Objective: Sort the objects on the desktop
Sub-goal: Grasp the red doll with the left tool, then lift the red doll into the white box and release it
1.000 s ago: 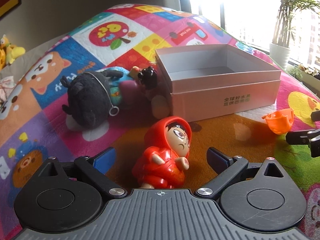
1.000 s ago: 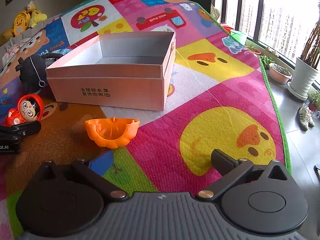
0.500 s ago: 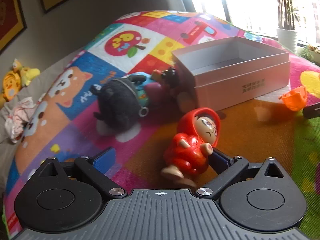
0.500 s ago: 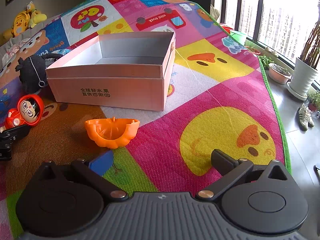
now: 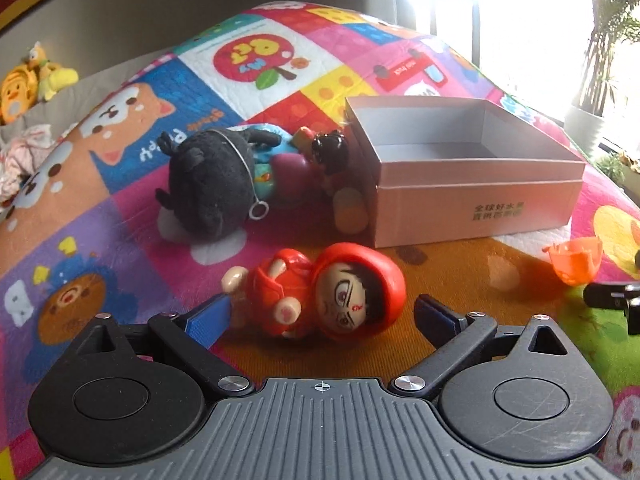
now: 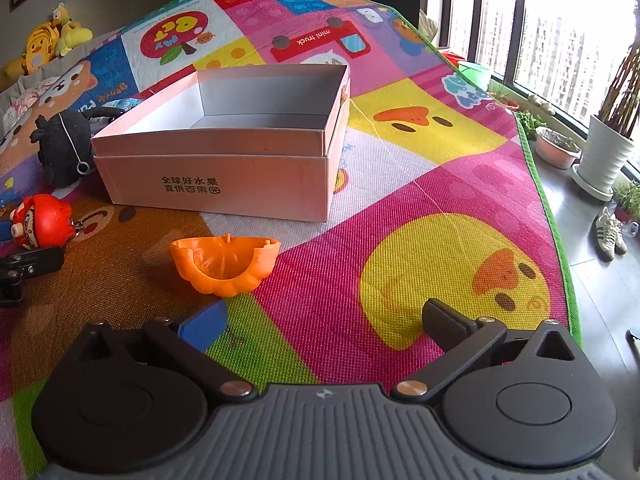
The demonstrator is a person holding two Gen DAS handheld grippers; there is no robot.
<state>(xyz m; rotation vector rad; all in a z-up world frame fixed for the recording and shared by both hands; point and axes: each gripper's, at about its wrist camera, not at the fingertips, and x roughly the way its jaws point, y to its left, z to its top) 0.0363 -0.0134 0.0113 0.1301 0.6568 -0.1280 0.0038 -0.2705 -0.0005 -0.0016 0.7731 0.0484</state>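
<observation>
A red-hooded figurine (image 5: 320, 296) lies on its side on the play mat, head to the right, also visible at the left edge of the right wrist view (image 6: 40, 220). My left gripper (image 5: 320, 314) is open around it; the blue left pad (image 5: 210, 314) touches its body and the right finger stands a little off its head. An open pink cardboard box (image 5: 476, 208) (image 6: 216, 184) stands empty behind. Half an orange pumpkin shell (image 6: 226, 264) (image 5: 576, 260) lies just ahead of my right gripper (image 6: 322, 318), which is open and holds nothing.
A black plush (image 5: 212, 188) (image 6: 64, 148), a small black-haired doll (image 5: 330, 152) and a tan cylinder (image 5: 350, 210) lie against the box's left side. Yellow plush toys (image 6: 48, 44) sit at the far left. Plant pots (image 6: 604, 156) and shoes (image 6: 608, 232) stand beyond the mat's green right edge.
The red figurine has gone from upright to lying on its side between my left fingers, as the left gripper swung left and back. The right gripper and pumpkin shell stayed still.
</observation>
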